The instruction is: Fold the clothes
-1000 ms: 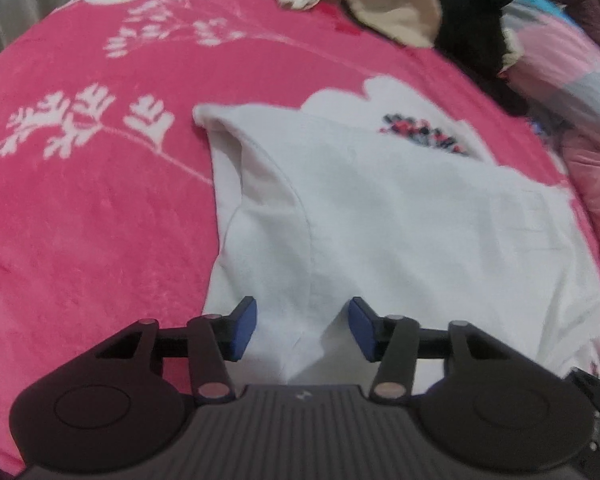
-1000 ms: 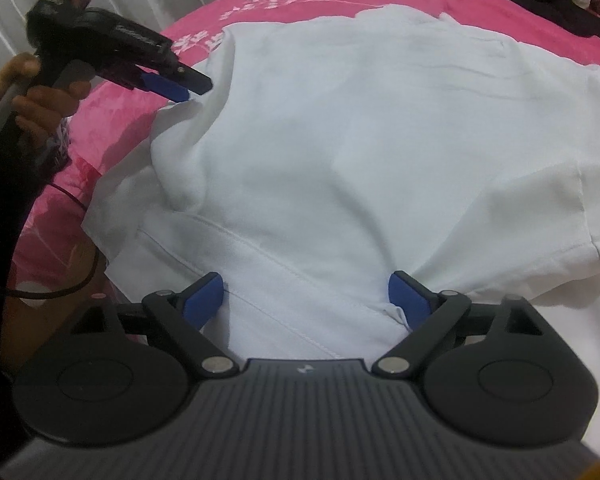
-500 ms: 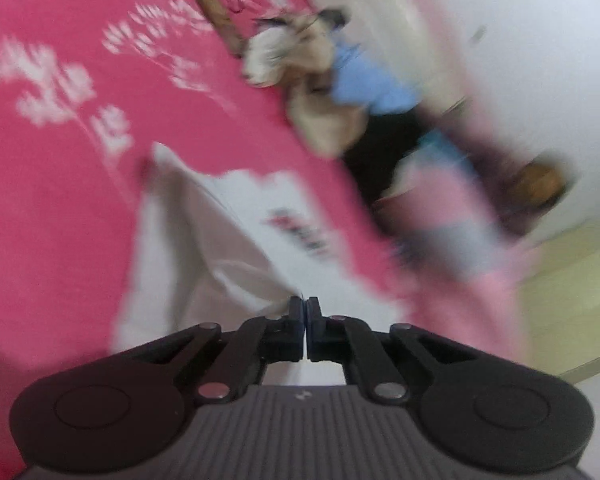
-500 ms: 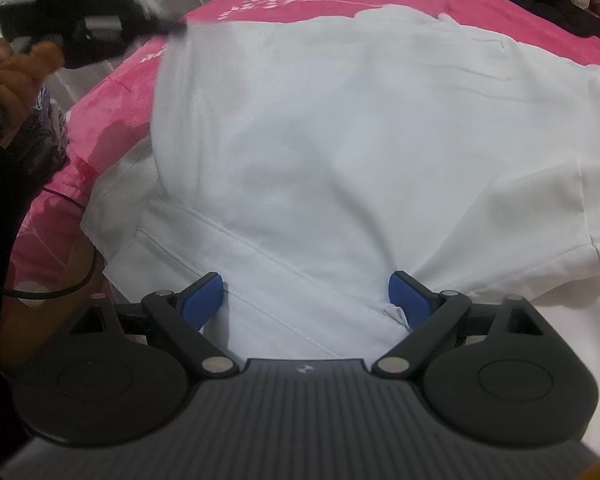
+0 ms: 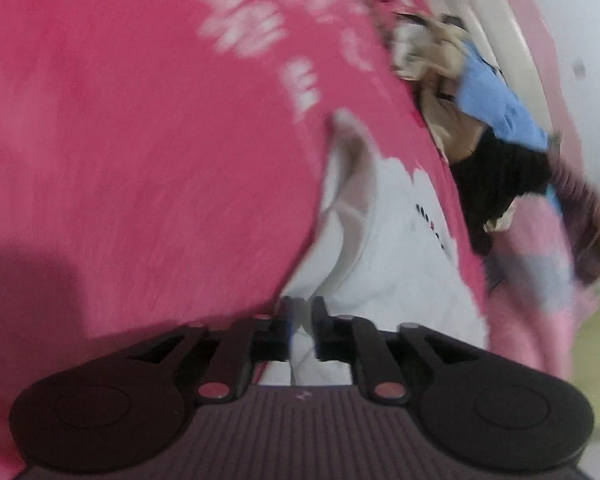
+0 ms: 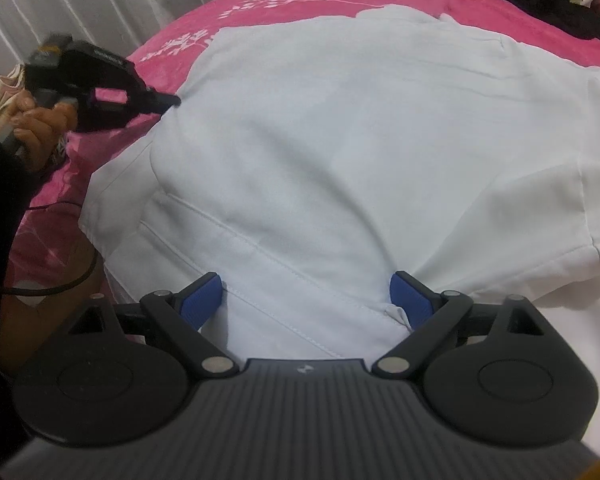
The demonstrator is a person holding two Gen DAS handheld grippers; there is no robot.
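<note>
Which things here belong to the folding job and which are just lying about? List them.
In the job:
white shirt
left gripper, jaws just opening, shirt cloth between them
right gripper, open over the shirt

Lying about:
clothes pile
pink blanket
black cable

bed under pink blanket with white branch print, white shirt spread flat on it, one sleeve folded over, heap of loose clothes at far edge, tan, blue and black pieces, thin black cable at near left
</note>
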